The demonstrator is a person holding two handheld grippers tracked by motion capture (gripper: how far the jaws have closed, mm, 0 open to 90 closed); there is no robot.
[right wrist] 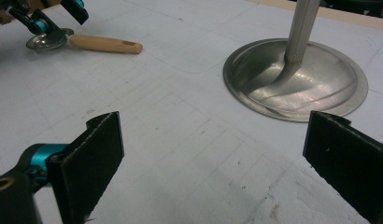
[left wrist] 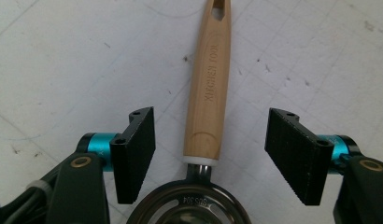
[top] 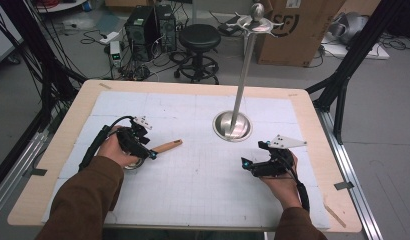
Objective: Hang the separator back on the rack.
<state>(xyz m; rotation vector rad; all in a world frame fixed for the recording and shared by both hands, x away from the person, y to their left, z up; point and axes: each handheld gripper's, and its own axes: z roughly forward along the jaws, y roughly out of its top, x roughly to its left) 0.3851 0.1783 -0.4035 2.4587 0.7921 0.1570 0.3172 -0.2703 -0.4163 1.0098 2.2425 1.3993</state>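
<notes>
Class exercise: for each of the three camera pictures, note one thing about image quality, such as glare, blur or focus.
High view: soft and low in detail, even room light on the white mat. Left gripper view: wooden handle sharp enough to show its engraved lettering. Right gripper view: bright sheen on the metal stand base; the near black jaws look blurred.

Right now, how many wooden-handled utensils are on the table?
1. The wooden-handled utensil lies on the table's left side, between the open fingers of the left gripper. Its metal head is partly hidden under that gripper.
</notes>
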